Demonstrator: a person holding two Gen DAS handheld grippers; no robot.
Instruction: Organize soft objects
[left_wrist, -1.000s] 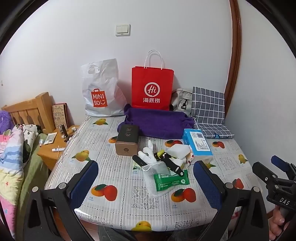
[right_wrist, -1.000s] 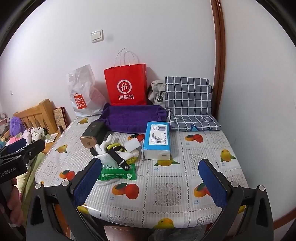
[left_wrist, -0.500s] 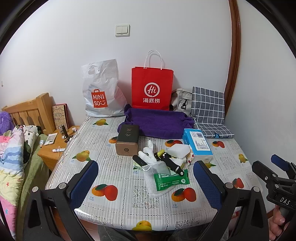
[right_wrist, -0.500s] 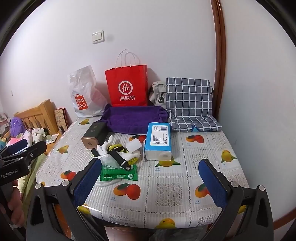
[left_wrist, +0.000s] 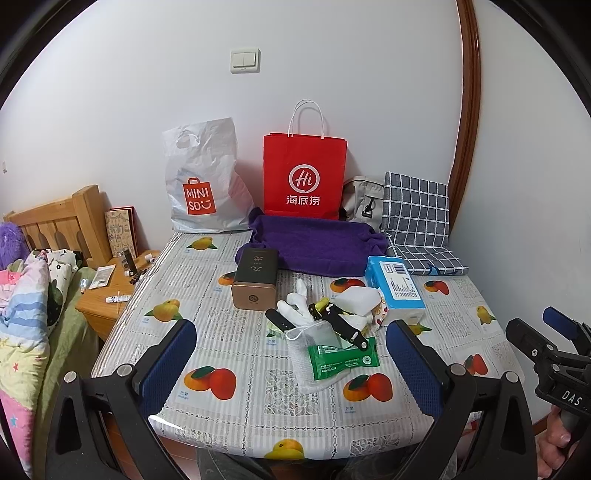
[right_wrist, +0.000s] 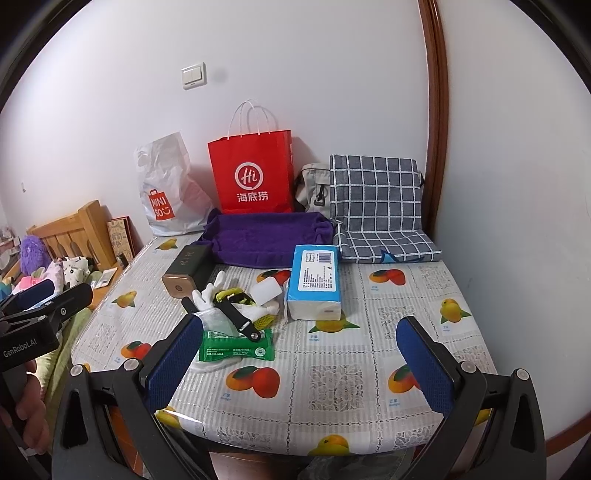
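Observation:
A pile of small items lies mid-table: a white glove (left_wrist: 295, 301) (right_wrist: 208, 293), a white sponge (left_wrist: 356, 297) (right_wrist: 266, 291), a mesh pouch (left_wrist: 317, 338), a green wipes pack (left_wrist: 343, 360) (right_wrist: 238, 347) and a black strap (left_wrist: 343, 328) (right_wrist: 238, 319). A blue tissue pack (left_wrist: 397, 290) (right_wrist: 314, 280) lies to their right. A purple towel-lined tray (left_wrist: 317, 245) (right_wrist: 266, 240) sits behind. My left gripper (left_wrist: 291, 360) and right gripper (right_wrist: 299, 356) are both open, hovering at the table's near edge with nothing between the fingers.
A dark box with a gold end (left_wrist: 255, 282) lies left of the pile. Against the wall stand a white plastic bag (left_wrist: 203, 184), a red paper bag (left_wrist: 304, 177), a grey bag (left_wrist: 360, 201) and a checked cushion (left_wrist: 417, 221). A bed and nightstand (left_wrist: 110, 291) are left of the table (left_wrist: 258, 406).
Both views have shifted only slightly; the right gripper drifted a little nearer the table. Nothing on the table has moved.

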